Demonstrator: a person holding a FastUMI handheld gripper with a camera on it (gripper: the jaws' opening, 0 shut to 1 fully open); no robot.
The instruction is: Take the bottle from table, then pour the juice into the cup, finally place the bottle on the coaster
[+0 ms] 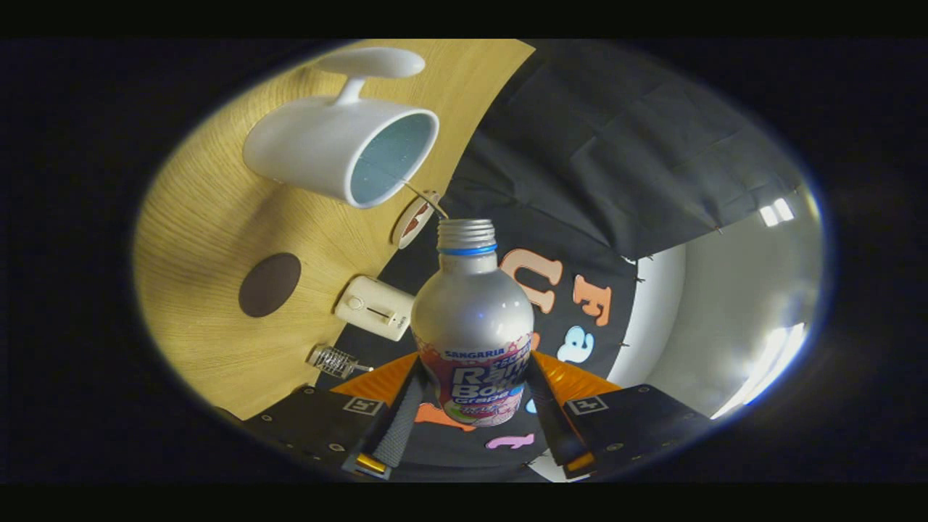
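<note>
Bottle (473, 319) between claw (471, 406) fingers.

Silver bottle (473, 312), white cup (341, 148), perhaps brown coaster (270, 284), wood-grain table (210, 239)

Silver bottle (473, 312), cap off, tipped toward white cup (341, 148), thin stream entering it; dark round coaster (270, 284) on table nearby.

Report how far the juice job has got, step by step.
Done: the bottle is off the table, clamped between the gripper's two fingers. In hand: the pour; the view is tilted over and the bottle's open neck sits close to the rim of the cup, though no juice stream is visible. Left: setting the bottle on the dark round coaster, which is bare.
</note>
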